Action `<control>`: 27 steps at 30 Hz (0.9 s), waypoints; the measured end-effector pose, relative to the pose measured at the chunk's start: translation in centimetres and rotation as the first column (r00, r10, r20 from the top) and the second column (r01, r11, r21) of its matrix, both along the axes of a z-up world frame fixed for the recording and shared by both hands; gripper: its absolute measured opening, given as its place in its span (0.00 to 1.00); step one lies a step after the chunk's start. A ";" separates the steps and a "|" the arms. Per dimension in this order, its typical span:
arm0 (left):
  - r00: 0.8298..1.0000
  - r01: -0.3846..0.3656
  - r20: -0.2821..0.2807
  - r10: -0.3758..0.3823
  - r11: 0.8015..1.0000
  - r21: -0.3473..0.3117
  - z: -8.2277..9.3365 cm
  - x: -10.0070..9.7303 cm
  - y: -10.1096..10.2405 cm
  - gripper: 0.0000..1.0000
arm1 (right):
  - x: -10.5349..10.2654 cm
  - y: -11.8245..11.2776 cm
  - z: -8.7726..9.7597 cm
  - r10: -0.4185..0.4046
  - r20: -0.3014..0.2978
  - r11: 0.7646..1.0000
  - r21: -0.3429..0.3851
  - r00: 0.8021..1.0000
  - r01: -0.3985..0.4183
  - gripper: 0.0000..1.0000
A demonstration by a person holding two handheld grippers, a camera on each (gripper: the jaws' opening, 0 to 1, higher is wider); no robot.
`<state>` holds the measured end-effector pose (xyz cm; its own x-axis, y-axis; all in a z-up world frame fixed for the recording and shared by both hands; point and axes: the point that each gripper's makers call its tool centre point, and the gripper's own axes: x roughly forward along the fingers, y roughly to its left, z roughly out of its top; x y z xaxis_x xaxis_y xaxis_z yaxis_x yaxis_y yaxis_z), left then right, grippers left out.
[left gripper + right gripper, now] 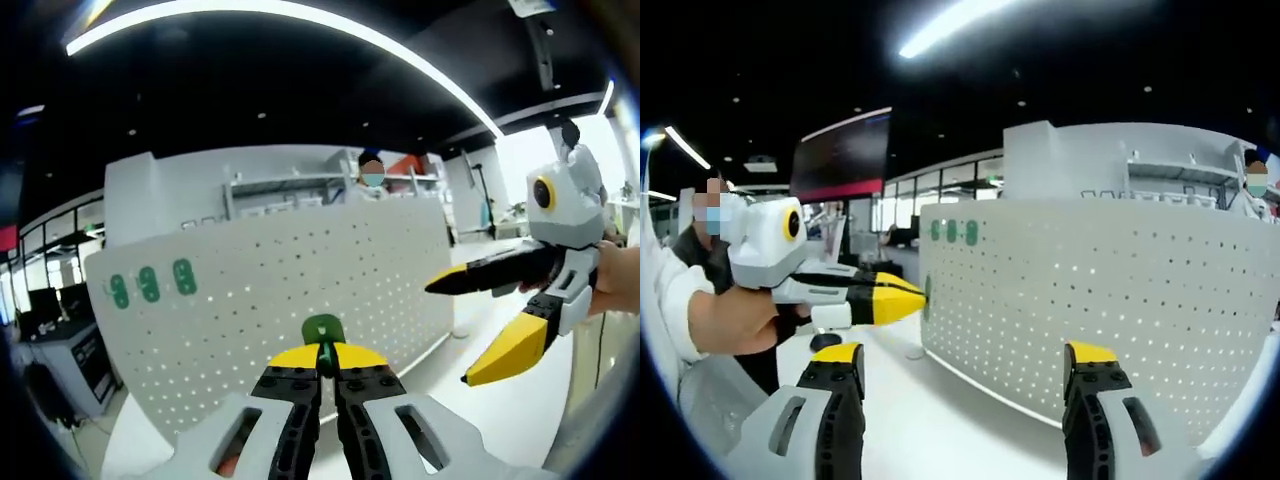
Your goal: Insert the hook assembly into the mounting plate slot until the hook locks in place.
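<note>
Left gripper view: left gripper [322,372], jaws nearly together, pinching a green hook [322,330] at its tips, just before the white pegboard [300,290]. Pegboard stands upright on a white table [500,400]; three green hooks [150,283] sit at its upper left corner. Right gripper [470,330] enters from the right, jaws spread, nothing between them.
Right gripper view: right gripper [965,365] jaws wide apart, empty; pegboard [1110,300] ahead; left gripper [910,296] at left, held in a hand [735,320].
</note>
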<state>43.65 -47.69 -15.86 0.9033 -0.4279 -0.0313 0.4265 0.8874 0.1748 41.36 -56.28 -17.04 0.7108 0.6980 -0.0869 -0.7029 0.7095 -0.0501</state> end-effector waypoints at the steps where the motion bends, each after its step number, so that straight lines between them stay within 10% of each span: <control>1: 1.000 -0.005 0.002 0.005 1.000 -0.003 0.2 0.2 0.2 0.03 | 0.0 -0.1 0.0 -0.002 -0.001 1.000 0.001 1.000 0.002 0.83; 27: 0.983 -0.167 0.061 0.173 0.982 -0.090 5.5 8.1 3.8 0.03 | 0.7 -2.9 0.2 -0.056 -0.010 0.998 0.020 0.998 0.056 0.84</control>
<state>51.78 -43.85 -10.39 0.9619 -0.2662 0.0622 0.2576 0.9588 0.1199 42.10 -59.22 -16.84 0.7483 0.6586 -0.0798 -0.6622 0.7488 -0.0292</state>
